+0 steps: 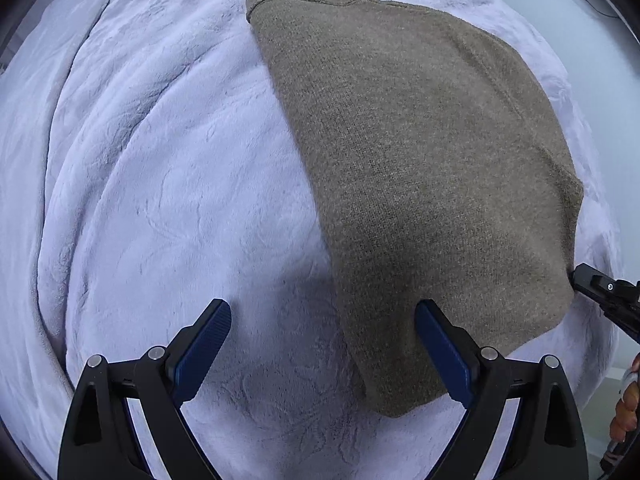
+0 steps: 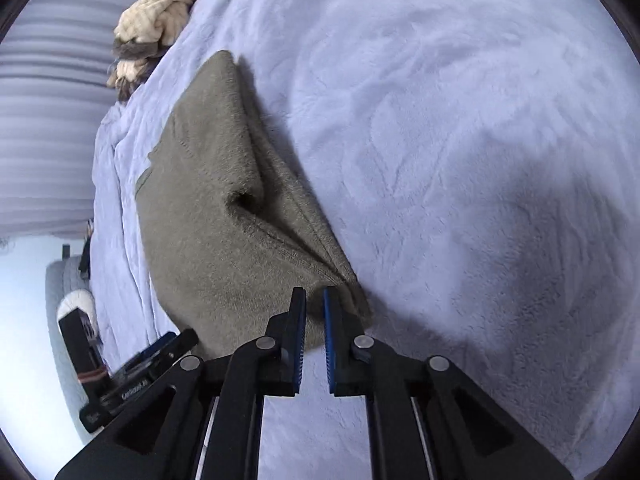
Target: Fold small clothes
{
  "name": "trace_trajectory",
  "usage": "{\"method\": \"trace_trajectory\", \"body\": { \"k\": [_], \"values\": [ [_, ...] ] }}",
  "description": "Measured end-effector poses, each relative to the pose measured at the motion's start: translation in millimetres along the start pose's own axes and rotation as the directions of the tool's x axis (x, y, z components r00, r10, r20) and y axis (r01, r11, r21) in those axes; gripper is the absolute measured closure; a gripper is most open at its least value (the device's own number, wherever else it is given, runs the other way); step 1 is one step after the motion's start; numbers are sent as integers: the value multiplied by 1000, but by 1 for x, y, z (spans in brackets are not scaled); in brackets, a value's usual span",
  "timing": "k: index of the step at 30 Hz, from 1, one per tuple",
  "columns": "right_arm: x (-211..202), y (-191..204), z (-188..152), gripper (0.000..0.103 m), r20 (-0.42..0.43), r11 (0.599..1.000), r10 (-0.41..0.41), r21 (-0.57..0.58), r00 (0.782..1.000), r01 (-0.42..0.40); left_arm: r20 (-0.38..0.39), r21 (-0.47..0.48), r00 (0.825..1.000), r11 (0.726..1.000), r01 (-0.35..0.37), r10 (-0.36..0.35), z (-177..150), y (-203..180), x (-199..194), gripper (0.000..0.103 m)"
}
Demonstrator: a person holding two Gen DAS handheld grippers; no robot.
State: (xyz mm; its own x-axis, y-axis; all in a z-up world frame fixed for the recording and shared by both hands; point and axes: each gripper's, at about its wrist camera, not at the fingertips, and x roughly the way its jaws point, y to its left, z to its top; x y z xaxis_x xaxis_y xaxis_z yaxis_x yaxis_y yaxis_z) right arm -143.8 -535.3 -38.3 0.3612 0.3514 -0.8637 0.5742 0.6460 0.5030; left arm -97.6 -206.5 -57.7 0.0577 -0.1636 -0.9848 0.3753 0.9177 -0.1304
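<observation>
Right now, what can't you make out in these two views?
- Right tool: whether it pinches the brown knit garment; fingers nearly closed at its corner, contact hidden by the fingers.
- Garment type: folded on the white blanket, so sleeves and neckline don't show in either view.
- Beige pile: right wrist view, cut by the edge, too small to identify.

A pale lavender plush blanket [image 1: 168,184] covers the whole work surface, its nap brushed into swirls and its far edge bunched into long folds. Soft, even light falls on it, with a dim shadow patch near the bottom of the left wrist view. In the right wrist view, a heap of cream knitted fabric [image 2: 160,12] sits at the blanket's far edge — beyond it a striped grey-and-white wall or curtain [image 2: 44,120], blurred.
</observation>
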Motion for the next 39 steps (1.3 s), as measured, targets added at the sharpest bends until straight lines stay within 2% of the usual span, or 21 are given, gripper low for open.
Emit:
{"method": "trace_trajectory", "body": {
  "k": [9, 13, 16, 20, 24, 29, 34, 36, 37, 39],
  "values": [
    [3, 60, 26, 91, 12, 985, 6, -170, 1000, -4, -14, -7, 1000, 1000, -20, 20, 0, -8, -4, 9],
    [14, 58, 33, 91, -35, 982, -18, -187, 999, 11, -23, -31, 999, 999, -25, 24, -2, 6, -9, 9],
    [26, 42, 36, 90, -81, 989, -48, -143, 996, 36, -27, -44, 999, 999, -30, 29, -2, 7, -10, 9],
    [29, 23, 36, 91, -111, 996, -26, -82, 993, 17, -28, -61, 999, 997, -37, 35, 0, 13, -18, 9],
    [28, 23, 35, 90, -127, 995, -28, -99, 991, 15, -26, -74, 999, 996, -42, 41, 8, 16, -24, 9],
    [27, 28, 37, 75, -143, 994, 0, -109, 990, -15, -6, -84, 1000, 996, -21, 21, 17, 16, -34, 9],
    [21, 39, 44, 55, -136, 988, 37, -145, 990, -57, -8, -109, 1000, 994, -5, 4, 32, 14, -31, 9],
    [15, 41, 48, 51, -117, 985, 56, -156, 992, -74, -16, -131, 1000, 991, 12, -14, 42, 15, -25, 9],
    [11, 41, 52, 49, -107, 984, 66, -159, 992, -82, -6, -142, 1000, 990, 22, -23, 42, 18, -24, 3],
    [5, 40, 60, 43, -84, 984, 70, -158, 994, -83, 27, -146, 1000, 989, 13, -9, 45, 16, -25, 0]
  ]
}}
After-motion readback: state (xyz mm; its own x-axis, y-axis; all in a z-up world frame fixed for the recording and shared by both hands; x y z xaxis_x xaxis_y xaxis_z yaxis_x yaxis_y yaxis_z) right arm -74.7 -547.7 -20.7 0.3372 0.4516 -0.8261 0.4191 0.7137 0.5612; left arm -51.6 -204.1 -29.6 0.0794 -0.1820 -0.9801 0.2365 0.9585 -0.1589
